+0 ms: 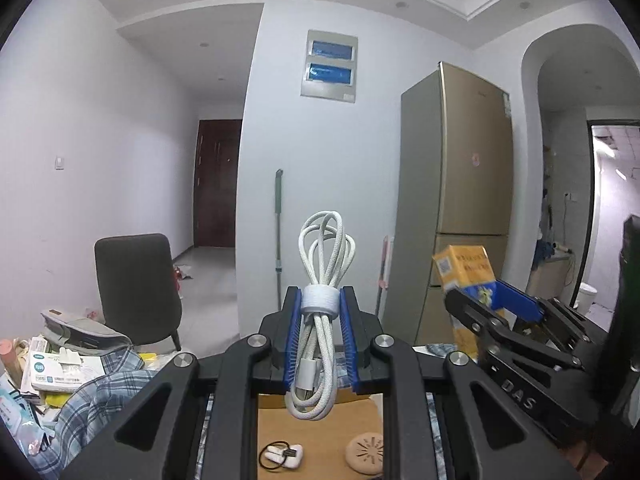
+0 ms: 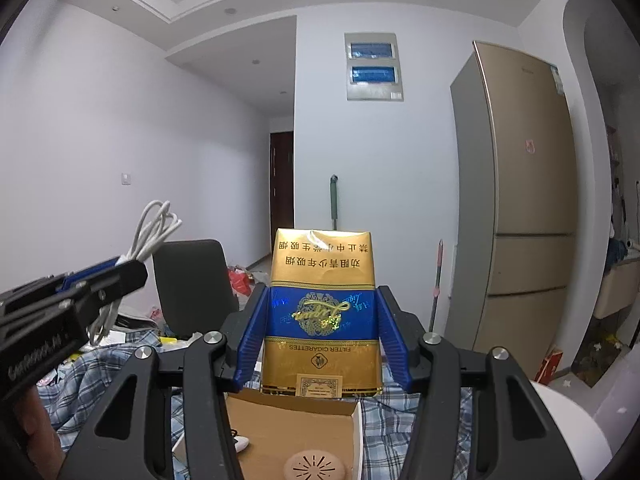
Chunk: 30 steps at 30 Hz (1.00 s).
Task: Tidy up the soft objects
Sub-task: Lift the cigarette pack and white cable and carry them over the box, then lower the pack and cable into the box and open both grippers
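Note:
A coiled white braided cable [image 1: 320,312], bound by a white strap, stands upright between the blue pads of my left gripper [image 1: 320,300], which is shut on it. My right gripper [image 2: 320,312] is shut on a gold and blue cigarette pack [image 2: 320,312], held upside down. In the left wrist view the right gripper [image 1: 490,294] with the pack [image 1: 464,272] shows at the right. In the right wrist view the left gripper [image 2: 128,266] and the cable's loops [image 2: 156,228] show at the left. Both are raised above an open cardboard box [image 2: 288,428].
In the box lie white earbuds with a black ring [image 1: 280,454] and a round pinkish disc [image 1: 366,454]. A plaid cloth [image 1: 96,396] covers the table, with cartons and clutter [image 1: 60,368] at left. A dark chair [image 1: 136,284], a gold fridge [image 1: 460,200] and a white roll [image 2: 568,436] stand around.

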Tool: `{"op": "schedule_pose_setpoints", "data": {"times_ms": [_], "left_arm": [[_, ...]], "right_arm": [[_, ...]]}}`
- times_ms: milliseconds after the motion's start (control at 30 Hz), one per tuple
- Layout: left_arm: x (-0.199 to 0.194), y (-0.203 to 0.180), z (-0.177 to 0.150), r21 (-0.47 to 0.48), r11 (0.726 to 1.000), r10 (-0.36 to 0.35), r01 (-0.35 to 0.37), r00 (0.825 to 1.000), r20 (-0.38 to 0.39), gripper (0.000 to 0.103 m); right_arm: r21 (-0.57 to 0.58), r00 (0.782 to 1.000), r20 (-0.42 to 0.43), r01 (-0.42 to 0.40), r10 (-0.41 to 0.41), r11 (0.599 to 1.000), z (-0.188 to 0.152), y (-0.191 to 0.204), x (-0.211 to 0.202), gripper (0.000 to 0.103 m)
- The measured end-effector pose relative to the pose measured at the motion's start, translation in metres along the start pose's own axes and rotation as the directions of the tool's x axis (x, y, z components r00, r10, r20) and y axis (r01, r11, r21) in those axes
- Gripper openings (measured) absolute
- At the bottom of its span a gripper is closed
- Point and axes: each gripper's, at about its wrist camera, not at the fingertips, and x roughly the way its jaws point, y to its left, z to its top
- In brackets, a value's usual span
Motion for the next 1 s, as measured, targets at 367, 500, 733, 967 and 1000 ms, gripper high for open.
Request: {"op": "schedule_pose_setpoints", "data": {"times_ms": [367,500,733,967,1000], "left_arm": [[0.083,0.028,-0.049,-0.024,1.000,0.010,-0.016,0.973,-0.231,0.020],[0.109,0.041,-0.073,-0.069,0.997,0.006,-0.030,0.944,-0.331,0.021],[0.150,0.054,-0.119,-0.082,0.995,0.008,-0.052,0.884,-0.468,0.021],[0.171,0.062,-0.149,-0.085,0.993,0.019,-0.078,0.838,-0.545,0.020],[0.172,0.062,-0.150,-0.084,0.993,0.020,-0.079,0.837,-0.547,0.021]], "right_arm": [[-0.040,0.973,-0.229,-0.023,0.013,0.999,-0.064,0.006,0.065,0.052],[-0.030,0.942,-0.333,-0.044,0.031,0.999,-0.092,0.005,0.087,0.052],[-0.053,0.875,-0.482,-0.070,0.036,0.996,-0.138,0.005,0.116,0.053],[-0.056,0.830,-0.556,-0.093,0.047,0.994,-0.160,0.005,0.129,0.053],[-0.067,0.828,-0.559,-0.095,0.042,0.993,-0.162,0.007,0.129,0.054]]}}
